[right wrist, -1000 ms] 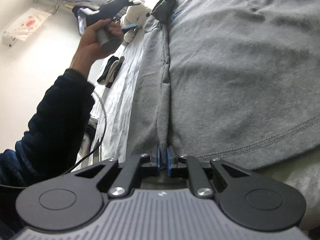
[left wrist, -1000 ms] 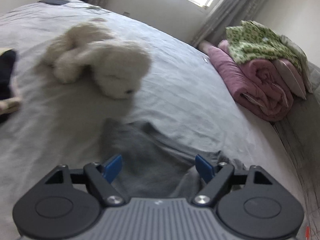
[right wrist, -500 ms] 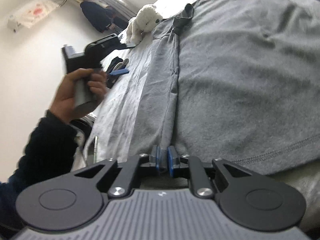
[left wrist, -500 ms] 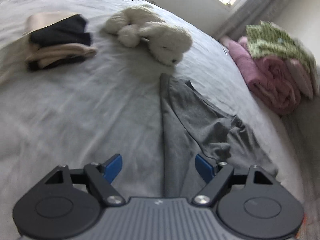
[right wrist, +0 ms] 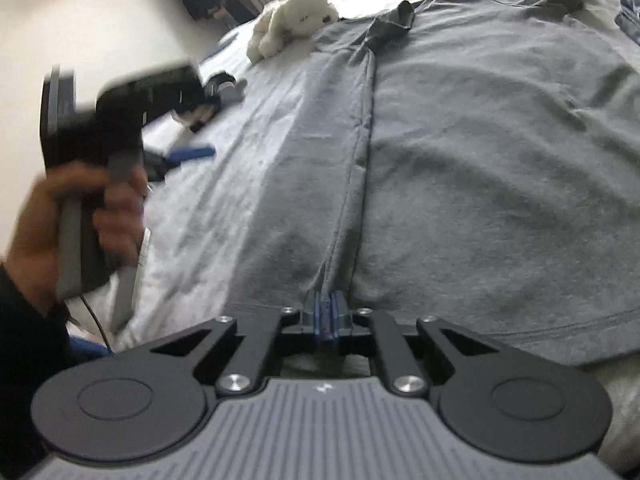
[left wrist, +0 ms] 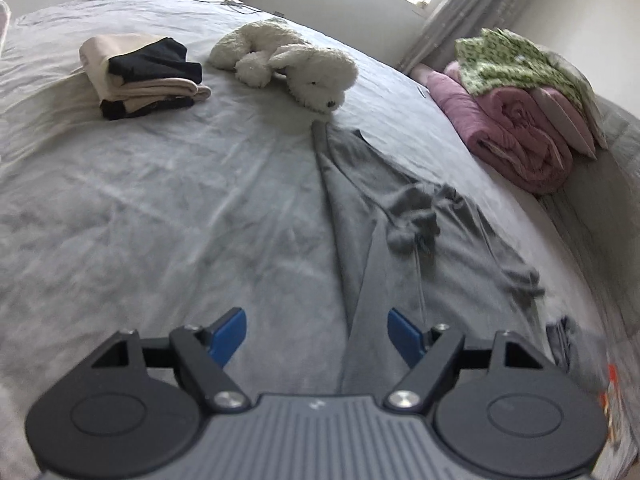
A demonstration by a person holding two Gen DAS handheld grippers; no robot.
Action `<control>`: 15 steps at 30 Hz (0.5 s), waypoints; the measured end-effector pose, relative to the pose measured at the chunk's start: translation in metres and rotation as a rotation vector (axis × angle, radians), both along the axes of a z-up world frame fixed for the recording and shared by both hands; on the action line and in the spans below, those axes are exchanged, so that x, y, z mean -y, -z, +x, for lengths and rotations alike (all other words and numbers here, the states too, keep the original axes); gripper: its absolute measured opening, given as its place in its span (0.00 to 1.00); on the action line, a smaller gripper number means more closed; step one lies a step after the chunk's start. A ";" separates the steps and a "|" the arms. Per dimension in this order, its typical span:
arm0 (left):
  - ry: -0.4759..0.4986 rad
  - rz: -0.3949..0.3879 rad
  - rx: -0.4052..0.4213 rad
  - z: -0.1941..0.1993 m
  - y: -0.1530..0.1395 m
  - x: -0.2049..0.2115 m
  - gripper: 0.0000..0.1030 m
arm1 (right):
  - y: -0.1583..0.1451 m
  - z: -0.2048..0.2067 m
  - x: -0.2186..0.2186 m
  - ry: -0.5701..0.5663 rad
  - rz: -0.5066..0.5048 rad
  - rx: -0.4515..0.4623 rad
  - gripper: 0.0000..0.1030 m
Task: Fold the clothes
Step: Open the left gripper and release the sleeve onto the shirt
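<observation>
Folding of the grey T-shirt (right wrist: 480,152), spread along the bed's (left wrist: 140,200) right edge, is mid-step: the right gripper (right wrist: 329,312) is closing on its hem fold, while the left gripper (left wrist: 316,334), jaws apart and narrowing, empty, must next take the neighbouring hem.

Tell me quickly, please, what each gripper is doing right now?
Left gripper: jaws wide but closing, holding nothing, above the grey cotton T-shirt.
Right gripper: jaws closing, pinching a fold at the T-shirt's hem.
</observation>
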State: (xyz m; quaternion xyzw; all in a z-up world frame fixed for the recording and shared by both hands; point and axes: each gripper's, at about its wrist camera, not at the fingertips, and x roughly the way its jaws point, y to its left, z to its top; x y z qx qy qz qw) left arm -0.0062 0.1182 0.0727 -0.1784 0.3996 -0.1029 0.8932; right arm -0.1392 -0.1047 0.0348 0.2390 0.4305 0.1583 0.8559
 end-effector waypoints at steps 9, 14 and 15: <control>0.327 0.101 -0.010 -0.100 0.000 0.012 0.82 | -0.024 0.005 0.017 0.043 0.215 -0.011 0.09; 0.408 0.160 0.004 -0.143 0.010 0.022 0.86 | -0.042 0.009 0.005 0.031 0.266 0.017 0.09; 0.414 0.186 0.012 -0.147 0.012 0.028 0.86 | -0.044 0.009 0.003 0.031 0.281 0.020 0.09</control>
